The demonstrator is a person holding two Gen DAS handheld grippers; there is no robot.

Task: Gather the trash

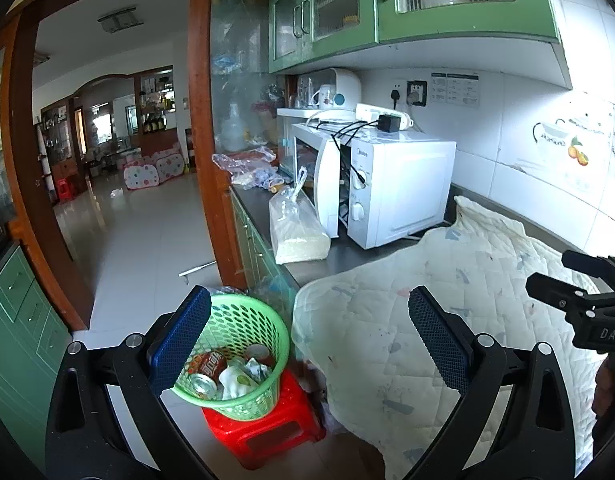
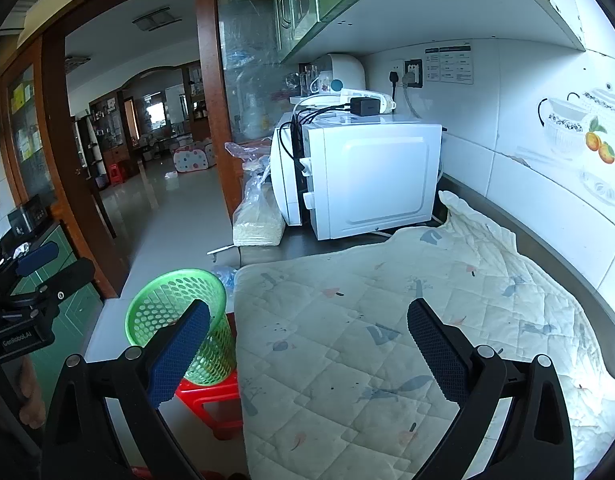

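Nearest the lenses both grippers, left (image 1: 309, 344) and right (image 2: 307, 354), gaped empty, while beyond, the trash, a can (image 1: 205, 372) and crumpled paper (image 1: 243, 378), probably light, crushable, best pinched at can's middle, lay in the basket (image 1: 267, 320) on a stool (image 1: 267, 436) beside the cloth-covered counter (image 2: 367, 352).

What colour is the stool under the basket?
Red stool, clearest in the left wrist view.

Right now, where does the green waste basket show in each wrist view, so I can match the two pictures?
Left wrist view: the green waste basket sits low and left of centre on the red stool, cans and crumpled paper visible inside.
Right wrist view: the basket is lower left, seen from the side, contents hidden.
Shared landmark: the white microwave on the counter.
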